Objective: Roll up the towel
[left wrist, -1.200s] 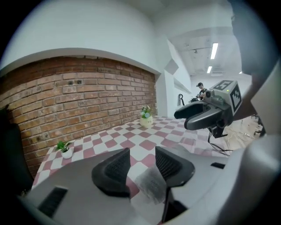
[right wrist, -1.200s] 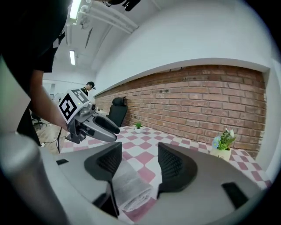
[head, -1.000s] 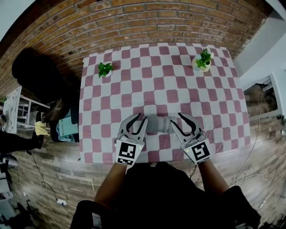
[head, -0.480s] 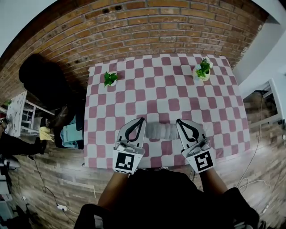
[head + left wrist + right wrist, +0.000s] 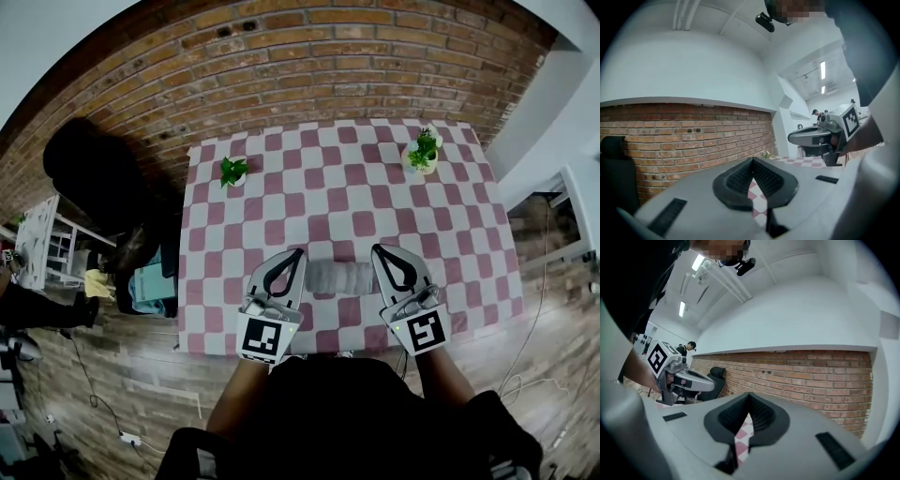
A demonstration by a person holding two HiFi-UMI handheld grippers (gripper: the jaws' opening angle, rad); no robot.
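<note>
Grey cloth towel [image 5: 342, 277], already rolled into cylinder, lies near front edge of pink-white checked table [image 5: 309, 178], long axis left-right. Left gripper [image 5: 297, 253] and right gripper [image 5: 378, 250] hover at its two ends, jaws closed, empty; both equally near.

No legible text shows, only square coded markers [image 5: 262, 339] on the left gripper [image 5: 297, 254] and right gripper [image 5: 378, 251].

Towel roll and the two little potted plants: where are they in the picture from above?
towel roll [image 5: 339, 277], head view, middle of the roll.
left plant [image 5: 232, 171], head view, its leaves.
right plant [image 5: 422, 148], head view, its leaves.
</note>
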